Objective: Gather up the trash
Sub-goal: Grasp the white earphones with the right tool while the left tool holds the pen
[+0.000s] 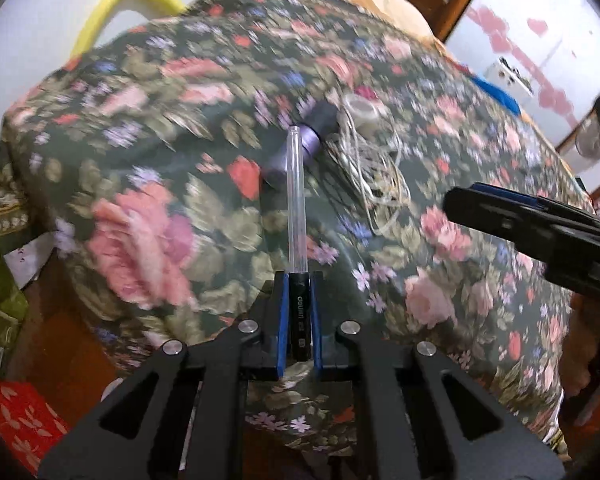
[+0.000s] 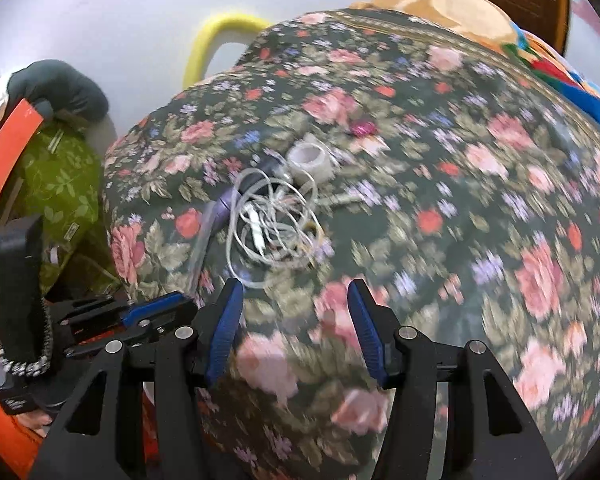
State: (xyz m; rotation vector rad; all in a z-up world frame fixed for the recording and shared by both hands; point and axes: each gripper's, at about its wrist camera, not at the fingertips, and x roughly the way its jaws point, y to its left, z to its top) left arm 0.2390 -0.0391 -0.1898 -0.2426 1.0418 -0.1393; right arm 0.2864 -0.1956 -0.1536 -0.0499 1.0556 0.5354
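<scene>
Left wrist view: left gripper (image 1: 300, 280) is clamped on a pen (image 1: 299, 216) (black body between the blue pads, clear cap end sticking out fwd) above the floral cloth (image 1: 148, 184). Right gripper (image 2: 296, 292) has its jaws apart w/ nothing between them, over the same cloth. Near mid-cloth lies a white cable tangle (image 2: 276, 220), w/ a tape roll (image 2: 310, 160) just beside it and a purple-black item (image 2: 228, 208) at its left edge; blur hides finer detail.
</scene>
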